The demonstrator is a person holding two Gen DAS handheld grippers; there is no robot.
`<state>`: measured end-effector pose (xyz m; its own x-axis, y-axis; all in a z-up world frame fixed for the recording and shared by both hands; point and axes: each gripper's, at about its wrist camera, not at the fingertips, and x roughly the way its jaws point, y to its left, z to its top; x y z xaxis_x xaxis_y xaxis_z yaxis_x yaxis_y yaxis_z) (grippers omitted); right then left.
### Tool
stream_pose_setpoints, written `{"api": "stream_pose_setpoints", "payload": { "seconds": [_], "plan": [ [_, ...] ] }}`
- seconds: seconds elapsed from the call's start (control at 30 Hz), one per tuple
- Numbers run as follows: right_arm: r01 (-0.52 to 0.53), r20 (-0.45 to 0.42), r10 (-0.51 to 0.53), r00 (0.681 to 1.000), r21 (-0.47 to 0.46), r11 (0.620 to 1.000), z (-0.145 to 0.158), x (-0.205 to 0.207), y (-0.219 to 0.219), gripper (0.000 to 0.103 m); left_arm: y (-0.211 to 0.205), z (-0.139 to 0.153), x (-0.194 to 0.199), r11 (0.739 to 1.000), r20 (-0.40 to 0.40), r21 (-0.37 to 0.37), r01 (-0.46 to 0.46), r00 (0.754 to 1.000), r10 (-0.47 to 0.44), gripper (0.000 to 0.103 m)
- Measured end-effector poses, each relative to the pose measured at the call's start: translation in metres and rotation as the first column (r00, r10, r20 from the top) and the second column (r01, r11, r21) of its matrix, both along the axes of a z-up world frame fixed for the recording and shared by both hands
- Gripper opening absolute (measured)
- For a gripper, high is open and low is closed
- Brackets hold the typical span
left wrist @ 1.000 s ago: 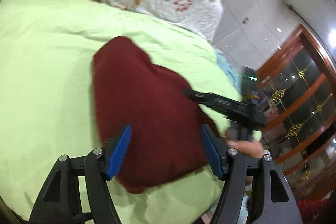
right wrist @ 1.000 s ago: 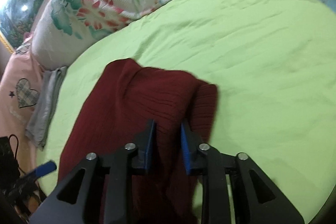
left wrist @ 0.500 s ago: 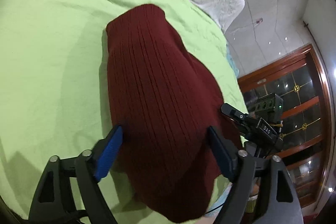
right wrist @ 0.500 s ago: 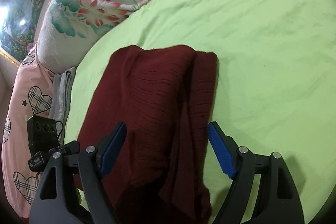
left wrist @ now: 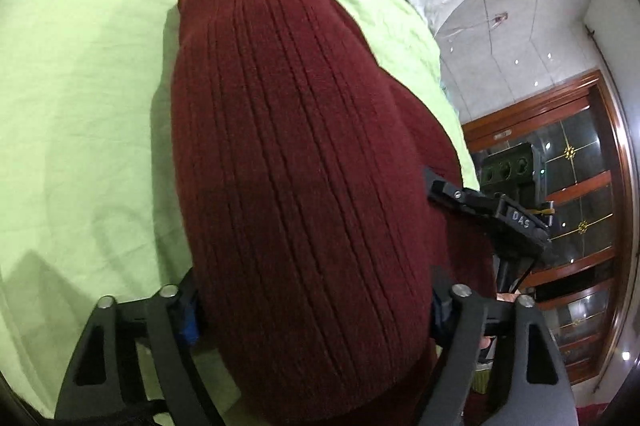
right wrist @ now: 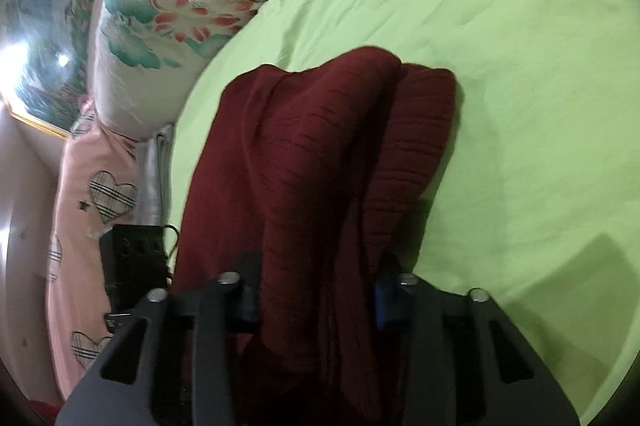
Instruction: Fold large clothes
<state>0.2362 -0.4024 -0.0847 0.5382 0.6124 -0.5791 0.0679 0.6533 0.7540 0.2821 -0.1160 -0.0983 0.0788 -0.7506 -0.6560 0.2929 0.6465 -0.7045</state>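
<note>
A dark red ribbed knit sweater (left wrist: 296,162) lies folded into a long bundle on the light green bed sheet (left wrist: 80,98), its near end at the edge of the bed, between both tools. The left gripper (left wrist: 314,310) straddles that near end: its blue-padded fingers (left wrist: 188,318) sit on either side of the bulging knit, the jaws closing, though the cloth hides whether the pads already press. A second ago the same fingers hung above the sweater with sheet showing between pad and cloth; now the knit fills the whole gap and most of the left view.

The right gripper (right wrist: 316,296) has the sweater's folded edge between its fingers (right wrist: 386,302) (half a second ago they stood far wider, well clear of the fabric), and its jaws are closing with the pads tight against the thick fold. In the right view the garment shows two parallel ridges running away from the tool.

A white quilted pillow with printed pink and teal flowers (right wrist: 168,10) lies at the head of the bed, and a pink cloth with plaid hearts (right wrist: 96,194) lies beside the sheet.
</note>
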Motion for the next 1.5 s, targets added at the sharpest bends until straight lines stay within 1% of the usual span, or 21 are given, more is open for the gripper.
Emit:
{"api": "stream_pose_setpoints", "payload": {
  "seconds": [0.13,0.2,0.27,0.33,0.43,0.53,0.6,0.73,0.83,0.9,0.93,1.03,1.1,1.13,1.17,1.2,1.27,1.37,1.43,1.5],
  "plan": [
    [0.002,0.066,0.002,0.998,-0.061,0.998,0.022,-0.007,0.019,0.033,0.010,0.013,-0.013,1.000,0.053,-0.012,-0.026,0.998,0.026,0.065],
    [-0.003,0.103,0.009,0.995,-0.059,0.998,0.035,-0.009,0.028,0.032,0.022,0.025,-0.022,0.999,0.083,-0.034,-0.039,0.996,0.042,0.063],
    [-0.029,0.143,0.038,0.989,-0.060,0.998,0.047,-0.006,0.045,0.032,0.039,0.041,-0.031,0.997,0.117,-0.051,-0.062,0.991,0.068,0.063],
    [-0.073,0.172,0.086,0.981,-0.079,0.994,0.057,0.002,0.070,0.032,0.062,0.055,-0.040,0.996,0.158,-0.031,-0.087,0.983,0.091,0.063],
    [-0.133,0.192,0.144,0.971,-0.068,0.989,0.060,0.016,0.104,0.032,0.098,0.071,-0.049,0.990,0.198,0.020,-0.138,0.971,0.131,0.063],
    [-0.189,0.201,0.190,0.961,-0.023,0.982,0.054,0.032,0.140,0.032,0.139,0.078,-0.056,0.980,0.220,0.051,-0.194,0.959,0.179,0.063],
    [-0.222,0.197,0.217,0.956,0.003,0.975,0.048,0.040,0.161,0.032,0.160,0.078,-0.060,0.973,0.227,0.063,-0.224,0.952,0.205,0.063],
    [-0.266,0.176,0.261,0.949,0.007,0.964,0.037,0.052,0.196,0.032,0.190,0.067,-0.065,0.960,0.224,0.085,-0.265,0.944,0.241,0.063],
    [-0.269,0.146,0.265,0.953,0.006,0.963,0.026,0.056,0.203,0.032,0.209,0.046,-0.064,0.955,0.193,0.096,-0.281,0.946,0.259,0.063],
    [-0.263,0.120,0.261,0.958,0.008,0.965,0.017,0.058,0.203,0.033,0.217,0.033,-0.066,0.952,0.166,0.086,-0.293,0.947,0.276,0.064],
    [-0.262,0.108,0.260,0.960,0.009,0.965,0.013,0.058,0.203,0.033,0.224,0.028,-0.065,0.952,0.163,0.083,-0.294,0.947,0.278,0.066],
    [-0.259,0.085,0.257,0.963,0.009,0.966,0.003,0.059,0.204,0.037,0.221,0.025,-0.066,0.949,0.176,0.102,-0.297,0.945,0.277,0.070],
    [-0.251,0.075,0.249,0.966,0.022,0.968,-0.001,0.061,0.203,0.043,0.209,0.030,-0.064,0.940,0.182,0.126,-0.317,0.939,0.292,0.071],
    [-0.248,0.073,0.246,0.967,0.020,0.969,-0.001,0.061,0.204,0.044,0.208,0.033,-0.066,0.934,0.186,0.141,-0.329,0.935,0.301,0.072],
    [-0.244,0.070,0.243,0.967,0.011,0.970,0.001,0.060,0.203,0.046,0.208,0.038,-0.073,0.924,0.202,0.161,-0.347,0.928,0.313,0.073],
    [-0.242,0.066,0.241,0.968,-0.002,0.970,0.003,0.060,0.203,0.051,0.210,0.042,-0.080,0.918,0.214,0.170,-0.359,0.923,0.321,0.074],
    [-0.233,0.060,0.234,0.970,-0.029,0.972,0.009,0.055,0.201,0.058,0.211,0.053,-0.093,0.904,0.251,0.187,-0.384,0.908,0.334,0.074],
    [-0.207,0.076,0.211,0.975,-0.051,0.977,0.018,0.041,0.192,0.060,0.216,0.071,-0.124,0.889,0.318,0.198,-0.413,0.885,0.340,0.072],
    [-0.186,0.092,0.189,0.978,-0.048,0.981,0.023,0.030,0.185,0.060,0.217,0.081,-0.146,0.890,0.350,0.191,-0.415,0.875,0.334,0.072],
    [-0.154,0.117,0.158,0.980,-0.046,0.987,0.029,0.016,0.175,0.060,0.213,0.088,-0.167,0.888,0.379,0.200,-0.413,0.869,0.318,0.072]
  ]
}}
